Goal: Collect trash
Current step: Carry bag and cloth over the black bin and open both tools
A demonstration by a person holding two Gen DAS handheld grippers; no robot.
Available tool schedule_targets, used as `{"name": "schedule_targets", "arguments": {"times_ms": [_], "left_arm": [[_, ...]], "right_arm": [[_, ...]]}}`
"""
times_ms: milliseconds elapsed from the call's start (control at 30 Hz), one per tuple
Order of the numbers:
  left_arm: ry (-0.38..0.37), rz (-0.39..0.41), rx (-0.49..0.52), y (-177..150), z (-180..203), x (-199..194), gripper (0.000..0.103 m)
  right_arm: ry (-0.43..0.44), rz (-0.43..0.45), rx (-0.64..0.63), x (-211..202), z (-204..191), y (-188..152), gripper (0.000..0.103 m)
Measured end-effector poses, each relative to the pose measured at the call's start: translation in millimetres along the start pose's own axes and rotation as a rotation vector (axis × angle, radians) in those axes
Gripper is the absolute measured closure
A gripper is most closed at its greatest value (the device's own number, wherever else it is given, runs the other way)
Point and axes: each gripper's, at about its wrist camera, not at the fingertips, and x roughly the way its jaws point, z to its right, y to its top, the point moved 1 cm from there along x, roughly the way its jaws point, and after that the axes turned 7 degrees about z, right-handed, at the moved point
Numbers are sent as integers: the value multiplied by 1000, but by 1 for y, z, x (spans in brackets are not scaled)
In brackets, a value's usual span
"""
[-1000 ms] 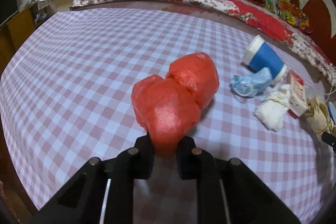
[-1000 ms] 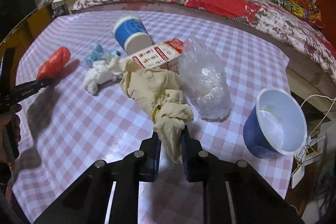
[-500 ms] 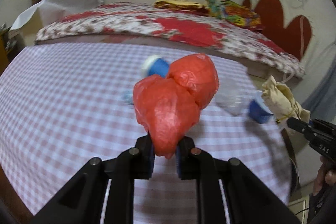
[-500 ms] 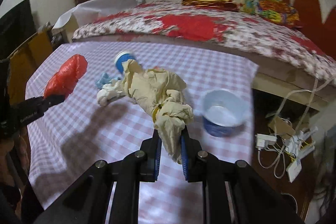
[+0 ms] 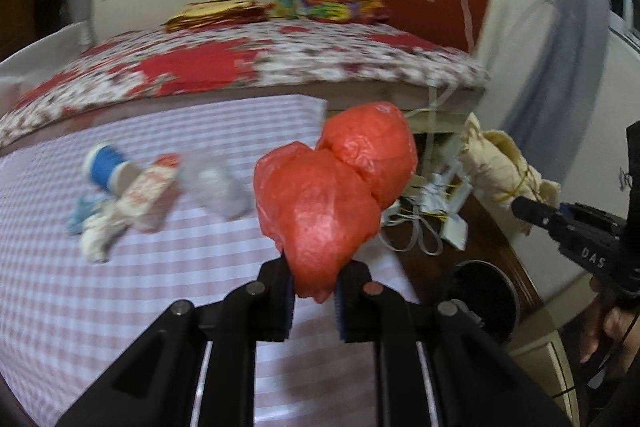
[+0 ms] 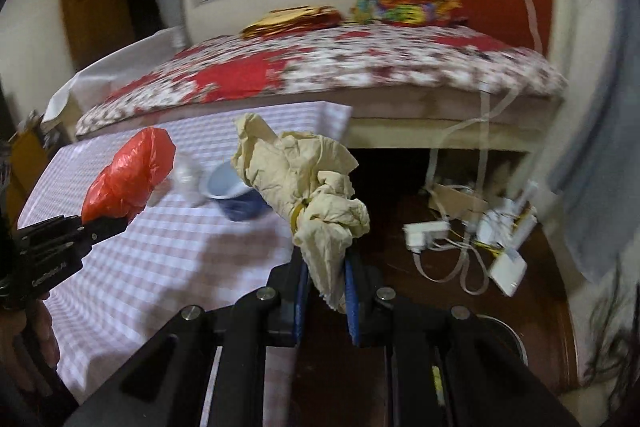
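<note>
Left gripper [image 5: 314, 293] clenched on red plastic bag [image 5: 336, 195], right gripper [image 6: 325, 301] on cream glove bundle [image 6: 304, 187]; both carried off the checked table [image 5: 140, 287], prob. toward black bin [image 5: 486, 297] below

Legible text, left wrist view: white letters "DAS" on the black body of the right tool [image 5: 520, 207], at the frame's right edge.

Right wrist view: pale lettering on the black body of the left tool [image 6: 105, 225], lower left; too blurred to read.

Red-and-white carton [image 5: 148, 191] on the counter [image 5: 120, 307]: printing present, motion-blurred, illegible.
</note>
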Motion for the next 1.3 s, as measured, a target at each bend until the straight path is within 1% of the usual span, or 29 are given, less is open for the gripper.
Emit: {"name": "schedule_targets", "arguments": {"times_ms": [100, 267, 367, 433, 533, 600, 767, 833, 867, 900, 933, 1000, 1033, 1167, 1300], "left_arm": [[-43, -2, 45, 5, 39, 9, 86], [-137, -36, 89, 0, 102, 23, 86], [-203, -68, 115, -10, 143, 34, 86], [-233, -91, 125, -18, 164, 39, 86], [-275, -155, 128, -37, 194, 56, 86], [-286, -197, 138, -51, 209, 66, 86], [-295, -347, 144, -94, 241, 107, 86], [-270, -384, 181, -112, 251, 125, 86], [-262, -418, 185, -122, 255, 137, 86], [-259, -437, 181, -127, 255, 144, 86], [-240, -457, 182, -135, 255, 153, 86], [-237, -498, 159, -146, 253, 166, 86], [-226, -504, 164, -149, 253, 169, 86], [-223, -537, 184, -161, 264, 177, 86], [-221, -554, 205, -172, 268, 181, 86]], "right_arm": [[-53, -10, 34, -13, 37, -14, 85], [-150, -38, 105, -32, 100, -43, 85], [-198, -57, 150, -43, 133, -63, 85], [-227, -75, 172, -49, 152, -77, 85], [-260, -110, 197, -51, 176, -99, 85], [-280, -140, 210, -49, 189, -115, 85], [-290, -202, 240, -32, 210, -146, 85], [-285, -234, 251, -18, 218, -160, 85], [-284, -248, 252, -14, 220, -167, 85], [-284, -265, 255, -8, 223, -173, 85], [-277, -278, 254, -1, 225, -180, 85], [-278, -299, 244, 9, 227, -190, 85], [-271, -316, 250, 14, 231, -197, 85], [-269, -366, 252, 28, 237, -216, 85], [-259, -394, 245, 38, 241, -224, 85]]}}
